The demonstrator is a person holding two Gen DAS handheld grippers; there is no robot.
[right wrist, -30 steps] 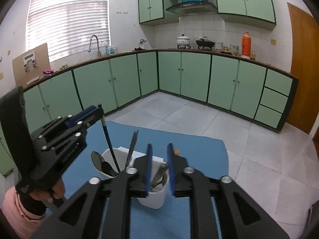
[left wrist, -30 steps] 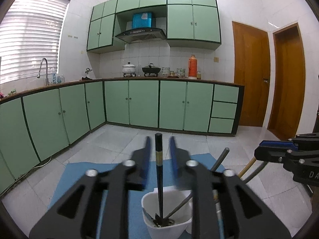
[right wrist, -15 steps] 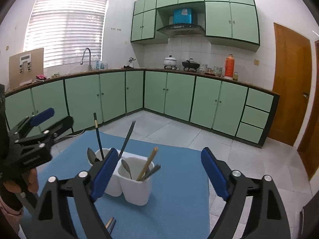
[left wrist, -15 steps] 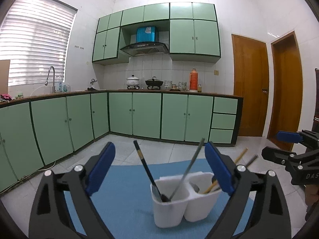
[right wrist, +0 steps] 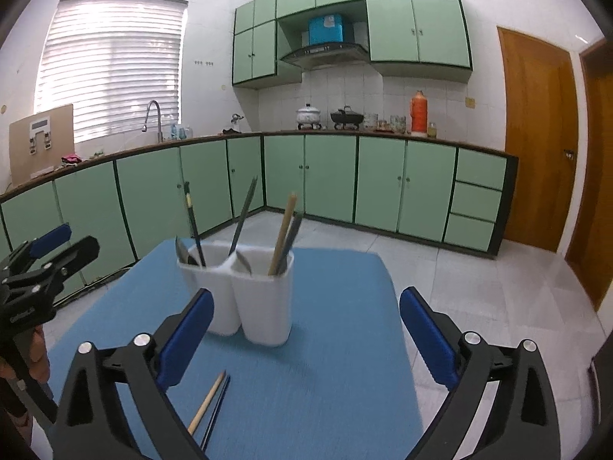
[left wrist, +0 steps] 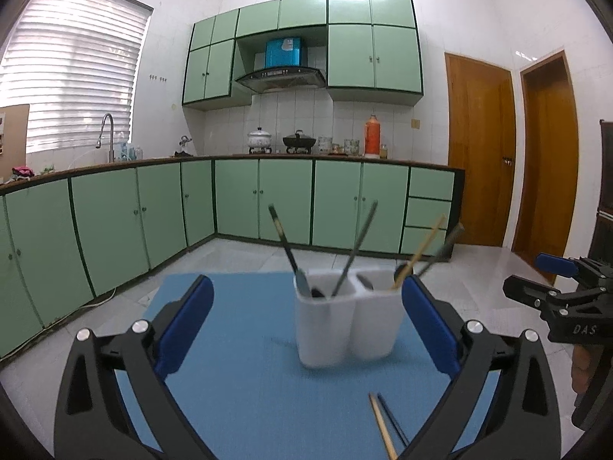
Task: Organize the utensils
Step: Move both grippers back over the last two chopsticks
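Both grippers are backed off from the holder [left wrist: 346,320] and sitting wide open with nothing in them. The left gripper [left wrist: 306,326] and right gripper [right wrist: 304,335] have both just been opening, and neither has anything between its fingers [right wrist: 186,335].

The holder is a white two-cup thing standing upright on the blue mat [left wrist: 237,345] on the desk, dead ahead at 12 o'clock in both wrist views. From the left view, the left cup has a dark chopstick [left wrist: 283,239] leaning to 11 and a grey handle [left wrist: 358,243] leaning to 1. The right cup has a wooden stick [left wrist: 423,247] and another dark one, plus what looks like a spoon bowl. A bit blurry, so I can't say more.

Step-wise, I'd guess we're between picks. There's still a loose pair [right wrist: 212,406] lying flat on the mat, one wooden and one dark, side by side and touching or nearly so. They're around 7 o'clock in the right view and 5 o'clock in the left view.

Next move is probably to dip down and pinch one of those. They're thin and lying flat, so the fingers need to come in low and square across the stick, or they'll grab both or skid off.
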